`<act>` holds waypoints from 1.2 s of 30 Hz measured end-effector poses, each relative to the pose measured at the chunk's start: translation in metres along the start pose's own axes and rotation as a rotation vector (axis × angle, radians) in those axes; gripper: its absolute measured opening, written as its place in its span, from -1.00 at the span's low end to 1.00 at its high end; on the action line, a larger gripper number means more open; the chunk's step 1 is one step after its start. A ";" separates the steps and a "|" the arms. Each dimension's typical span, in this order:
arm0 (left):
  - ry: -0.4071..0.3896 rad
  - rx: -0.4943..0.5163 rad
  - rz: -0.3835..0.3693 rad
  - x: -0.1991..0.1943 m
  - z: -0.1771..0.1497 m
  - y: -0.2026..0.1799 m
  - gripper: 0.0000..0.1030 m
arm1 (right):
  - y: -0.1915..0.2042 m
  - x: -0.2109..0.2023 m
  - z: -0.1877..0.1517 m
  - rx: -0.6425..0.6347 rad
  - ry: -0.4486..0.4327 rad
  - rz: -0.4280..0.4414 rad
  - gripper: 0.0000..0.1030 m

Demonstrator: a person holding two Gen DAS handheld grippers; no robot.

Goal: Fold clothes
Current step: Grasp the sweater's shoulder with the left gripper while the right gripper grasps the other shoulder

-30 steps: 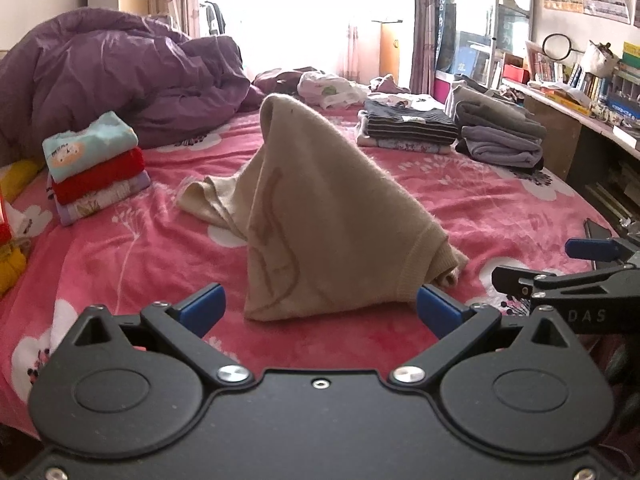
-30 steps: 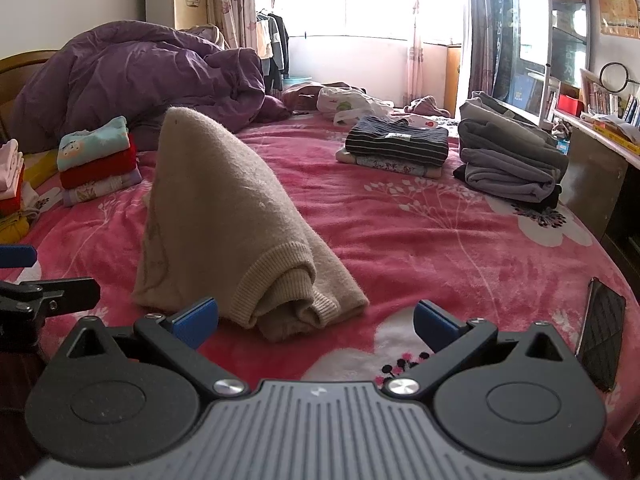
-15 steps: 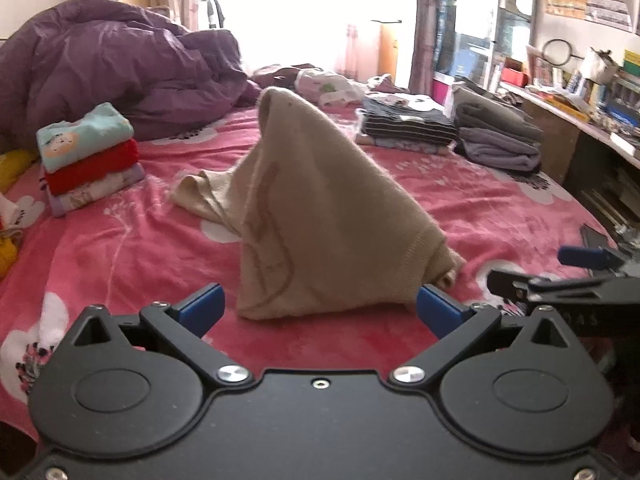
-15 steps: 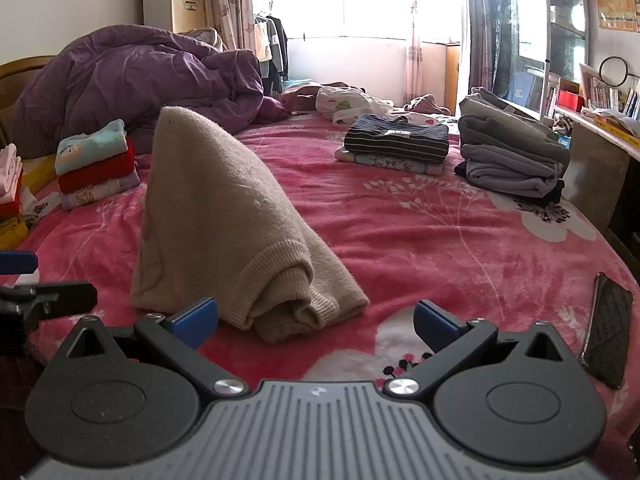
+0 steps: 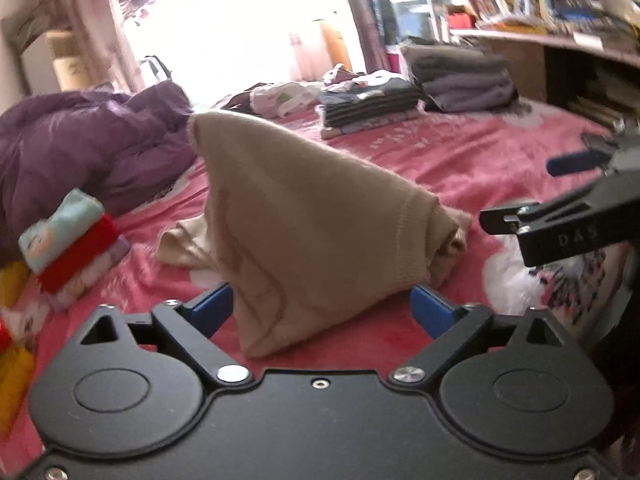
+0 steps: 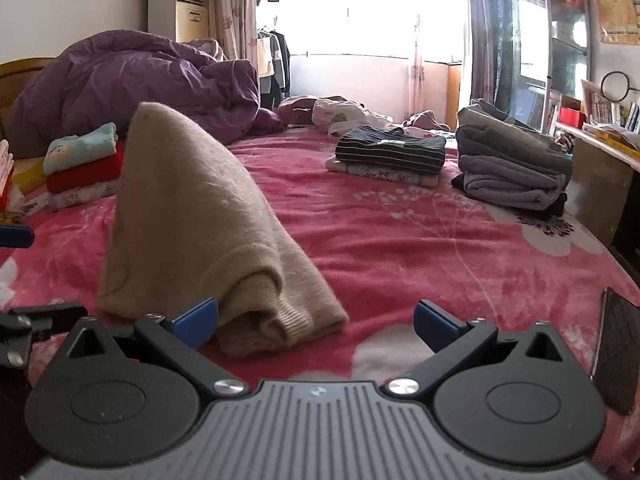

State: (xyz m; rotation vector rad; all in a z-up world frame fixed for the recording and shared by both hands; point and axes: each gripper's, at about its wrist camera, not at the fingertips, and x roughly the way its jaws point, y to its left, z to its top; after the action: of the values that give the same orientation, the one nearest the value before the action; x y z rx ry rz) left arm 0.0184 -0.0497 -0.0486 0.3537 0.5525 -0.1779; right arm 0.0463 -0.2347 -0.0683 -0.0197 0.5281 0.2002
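Beige knitted sweater [image 5: 304, 236] lies heaped in a peak on the pink floral bed [image 6: 400, 232]. Left tool [image 5: 322, 306] and right tool [image 6: 316, 322] both stand spread apart, empty, near its ribbed hem. Judged soft, light, limp; best gripped at hem corners.

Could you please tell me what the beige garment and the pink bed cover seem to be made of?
The beige garment looks like a soft knit, probably wool or a blend: its surface is fuzzy and matte, and its hem is ribbed. The pink bed cover looks like plush fleece, with a short, slightly shiny pile and printed white flowers; the fibre itself cannot be told.
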 end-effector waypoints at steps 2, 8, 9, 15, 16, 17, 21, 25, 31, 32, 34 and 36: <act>0.008 0.034 -0.010 0.011 -0.001 -0.003 0.58 | -0.002 0.007 -0.006 -0.012 0.009 0.013 1.00; 0.027 0.152 0.008 0.042 -0.009 -0.019 0.33 | -0.009 0.027 -0.024 -0.046 0.038 0.053 1.00; 0.031 0.165 0.012 0.047 -0.010 -0.021 0.31 | -0.010 0.030 -0.027 -0.046 0.044 0.060 1.00; 0.047 0.255 0.044 0.066 -0.021 -0.035 0.21 | -0.014 0.042 -0.039 -0.058 0.053 0.068 0.87; 0.048 0.272 0.048 0.069 -0.024 -0.038 0.21 | -0.014 0.045 -0.040 -0.056 0.058 0.069 0.86; 0.047 0.292 0.054 0.072 -0.026 -0.041 0.19 | -0.014 0.046 -0.041 -0.057 0.057 0.070 0.86; 0.040 0.368 0.076 0.081 -0.034 -0.051 0.12 | -0.012 0.051 -0.044 -0.071 0.040 0.069 0.86; 0.006 0.420 0.125 0.088 -0.038 -0.057 -0.15 | -0.005 0.056 -0.047 -0.107 0.012 0.078 0.86; -0.046 0.431 0.167 0.091 -0.030 -0.052 -0.31 | 0.006 0.059 -0.051 -0.182 -0.016 0.069 0.83; -0.053 0.421 0.166 0.089 -0.027 -0.051 -0.64 | 0.007 0.060 -0.051 -0.184 -0.012 0.068 0.79; -0.069 0.391 0.162 0.085 -0.022 -0.047 -0.83 | 0.007 0.061 -0.050 -0.184 -0.007 0.066 0.73; -0.095 0.360 0.170 0.078 -0.017 -0.042 -0.86 | 0.008 0.062 -0.050 -0.184 -0.009 0.064 0.59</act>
State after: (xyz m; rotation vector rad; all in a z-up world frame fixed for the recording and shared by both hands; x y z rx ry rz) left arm 0.0646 -0.0876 -0.1155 0.7360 0.3927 -0.1289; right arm 0.0725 -0.2191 -0.1426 -0.1811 0.5005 0.3103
